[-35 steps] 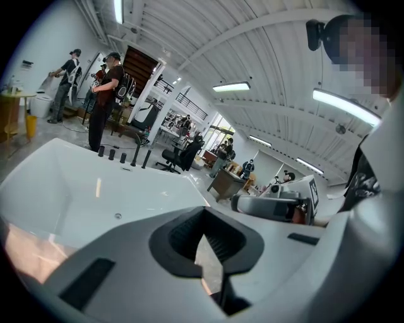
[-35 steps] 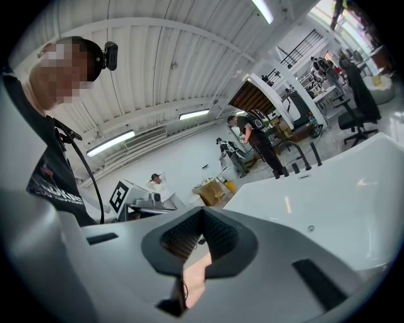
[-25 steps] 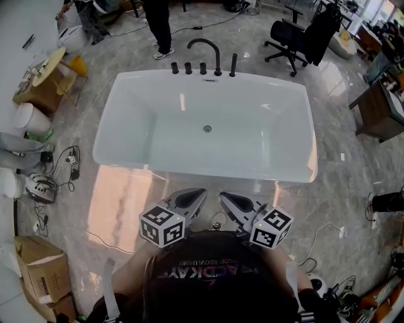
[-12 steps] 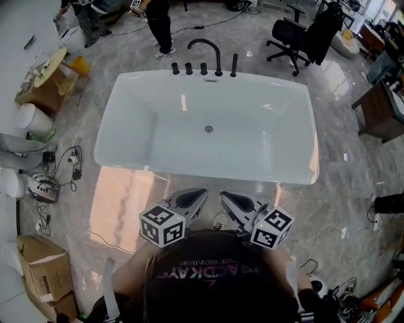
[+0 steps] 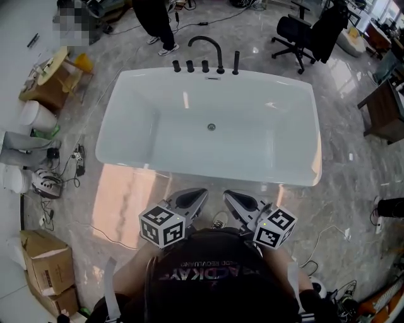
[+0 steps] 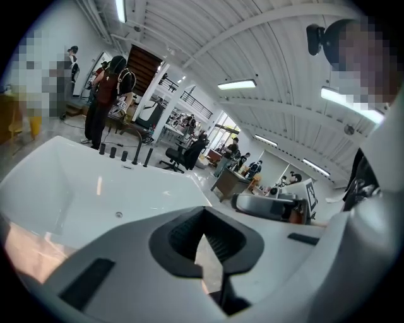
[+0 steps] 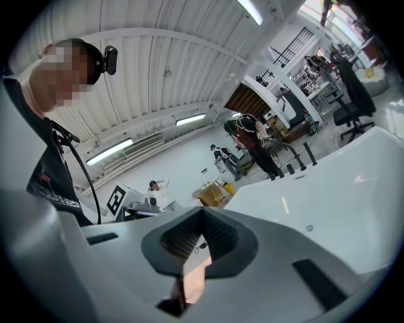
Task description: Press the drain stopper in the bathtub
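Observation:
A white bathtub (image 5: 132,120) stands on the marble floor, with its near rim just beyond both grippers. The small round drain stopper (image 5: 211,127) sits in the middle of the tub floor and nothing touches it. A black faucet (image 5: 207,45) and its handles line the far rim. My left gripper (image 5: 199,194) and right gripper (image 5: 228,195) are held side by side close to the person's chest, both shut and empty, short of the tub. The left gripper view shows the left gripper (image 6: 203,214) with the drain stopper (image 6: 118,215) far ahead. The right gripper view shows the right gripper (image 7: 203,211) and the stopper (image 7: 309,228).
A person (image 5: 154,19) stands behind the tub at the far left. A black office chair (image 5: 303,31) is at the far right and a wooden desk (image 5: 385,110) to the right. Cardboard boxes (image 5: 47,271), cables and white containers crowd the left floor.
The head view has shifted slightly, so the tub sits a little differently in the picture. The person behind the tub has stepped to the left. Both grippers have stayed where they were, shut.

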`<act>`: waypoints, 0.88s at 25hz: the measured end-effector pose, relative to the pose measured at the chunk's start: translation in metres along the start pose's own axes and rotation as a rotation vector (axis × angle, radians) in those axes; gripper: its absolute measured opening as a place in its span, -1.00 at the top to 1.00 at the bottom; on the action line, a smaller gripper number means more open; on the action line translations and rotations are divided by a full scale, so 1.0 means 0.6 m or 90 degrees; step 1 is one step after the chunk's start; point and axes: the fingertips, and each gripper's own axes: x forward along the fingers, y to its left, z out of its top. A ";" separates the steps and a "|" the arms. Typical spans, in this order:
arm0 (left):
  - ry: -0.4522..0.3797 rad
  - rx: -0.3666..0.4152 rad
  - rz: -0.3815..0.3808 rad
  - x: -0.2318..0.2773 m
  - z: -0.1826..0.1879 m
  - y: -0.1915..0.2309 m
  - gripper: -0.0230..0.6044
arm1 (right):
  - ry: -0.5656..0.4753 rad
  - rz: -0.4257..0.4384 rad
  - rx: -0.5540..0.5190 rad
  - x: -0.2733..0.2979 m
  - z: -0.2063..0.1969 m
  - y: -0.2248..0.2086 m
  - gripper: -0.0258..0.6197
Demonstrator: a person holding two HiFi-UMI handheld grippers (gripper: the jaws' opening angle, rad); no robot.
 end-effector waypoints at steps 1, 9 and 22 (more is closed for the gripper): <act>0.001 0.000 0.002 0.000 0.001 0.000 0.90 | -0.001 0.000 0.002 -0.001 0.001 -0.003 0.88; -0.014 -0.001 0.015 -0.012 0.012 0.030 0.90 | -0.002 0.003 -0.001 0.024 0.000 -0.013 0.88; 0.015 0.028 -0.074 -0.053 0.099 0.174 0.90 | -0.069 -0.126 0.021 0.156 0.032 -0.018 0.88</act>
